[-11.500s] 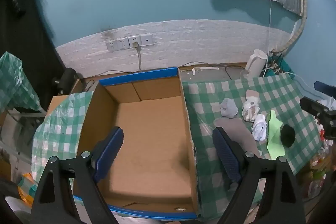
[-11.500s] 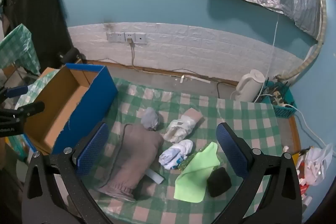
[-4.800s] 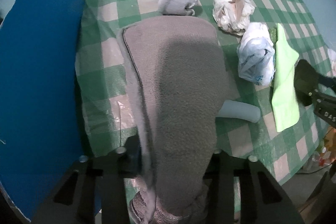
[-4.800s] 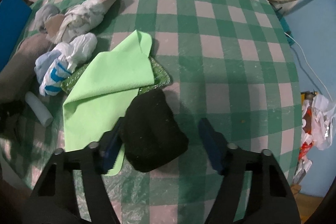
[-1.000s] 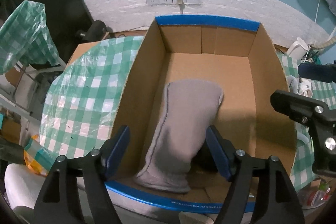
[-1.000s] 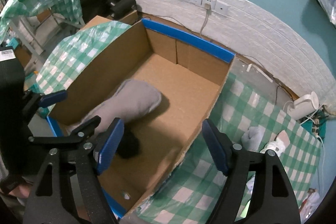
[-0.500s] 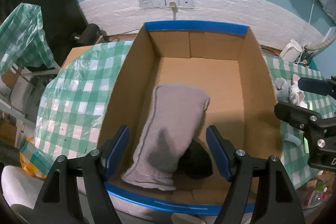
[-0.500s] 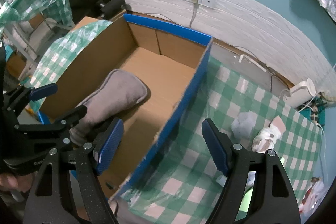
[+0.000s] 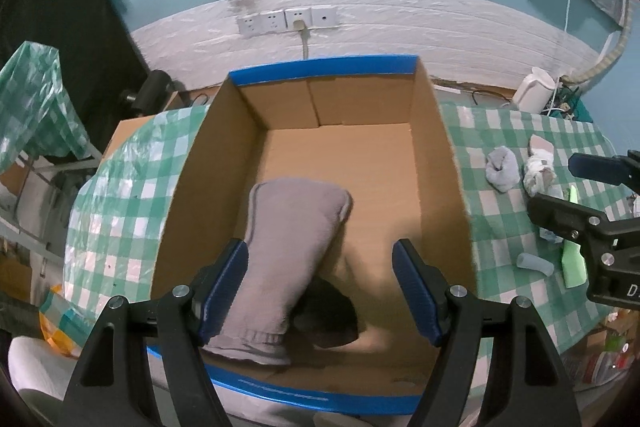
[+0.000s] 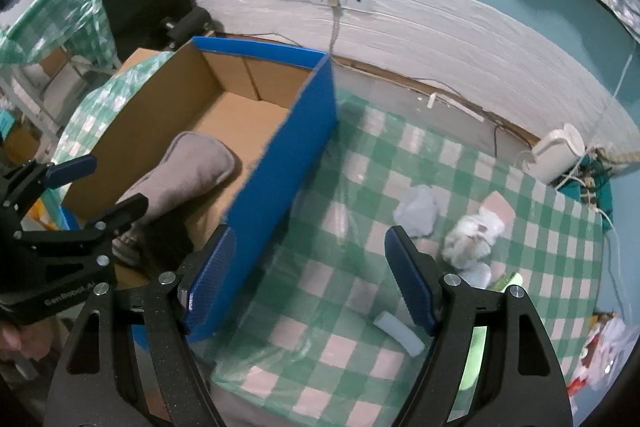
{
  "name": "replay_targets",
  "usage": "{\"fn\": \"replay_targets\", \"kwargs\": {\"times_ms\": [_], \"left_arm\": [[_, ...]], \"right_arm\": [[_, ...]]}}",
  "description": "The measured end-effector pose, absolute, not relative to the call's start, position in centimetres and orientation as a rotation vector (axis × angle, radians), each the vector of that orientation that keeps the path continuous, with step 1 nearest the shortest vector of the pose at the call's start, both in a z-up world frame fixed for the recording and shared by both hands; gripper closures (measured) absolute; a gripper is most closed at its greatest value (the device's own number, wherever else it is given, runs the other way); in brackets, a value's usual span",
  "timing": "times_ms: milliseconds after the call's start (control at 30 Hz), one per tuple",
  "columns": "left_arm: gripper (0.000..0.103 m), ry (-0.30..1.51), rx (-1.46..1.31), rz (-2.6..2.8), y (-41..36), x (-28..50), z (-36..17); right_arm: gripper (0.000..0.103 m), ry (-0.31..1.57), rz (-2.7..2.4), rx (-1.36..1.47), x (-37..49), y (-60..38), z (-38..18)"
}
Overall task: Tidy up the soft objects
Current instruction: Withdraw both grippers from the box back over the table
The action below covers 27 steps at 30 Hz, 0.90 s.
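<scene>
A cardboard box (image 9: 440, 163) with blue outer walls (image 10: 280, 155) holds a grey fleece piece (image 9: 296, 251) and a black soft lump (image 9: 328, 315) at its near end. My left gripper (image 9: 319, 249) hangs open above them, holding nothing. My right gripper (image 10: 311, 237) is open and empty over the box's right wall and the green checked tablecloth (image 10: 360, 267). On the cloth lie a grey sock ball (image 10: 418, 211), a white-pink bundle (image 10: 474, 235), a white-blue bundle (image 10: 476, 275), a pale roll (image 10: 398, 333) and a green cloth (image 10: 508, 281).
A white kettle (image 10: 558, 153) and cables sit at the table's far right corner. Wall sockets (image 9: 286, 21) are behind the box. A second checked surface (image 9: 120, 187) lies left of the box. A plastic bag (image 10: 608, 347) hangs at the right edge.
My right gripper has swung right, from above the box to over its right wall and the tablecloth. My left gripper has pulled back slightly, so the black lump shows more fully.
</scene>
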<state>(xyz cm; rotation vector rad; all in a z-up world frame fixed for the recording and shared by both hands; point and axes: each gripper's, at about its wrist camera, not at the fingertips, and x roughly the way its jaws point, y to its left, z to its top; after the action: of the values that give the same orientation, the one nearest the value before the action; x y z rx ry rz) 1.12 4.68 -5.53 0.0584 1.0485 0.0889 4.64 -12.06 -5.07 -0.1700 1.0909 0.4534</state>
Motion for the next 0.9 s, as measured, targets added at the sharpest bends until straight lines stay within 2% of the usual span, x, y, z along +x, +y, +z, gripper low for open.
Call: {"fn": "replay_targets", "kwargs": {"times_ms": [900], "left_arm": [[0.027, 1.035, 0.136, 0.005, -3.0, 1.4, -4.6]], "right_arm": [[0.025, 1.123, 0.282, -0.037, 3.6, -24.0, -7.4]]}}
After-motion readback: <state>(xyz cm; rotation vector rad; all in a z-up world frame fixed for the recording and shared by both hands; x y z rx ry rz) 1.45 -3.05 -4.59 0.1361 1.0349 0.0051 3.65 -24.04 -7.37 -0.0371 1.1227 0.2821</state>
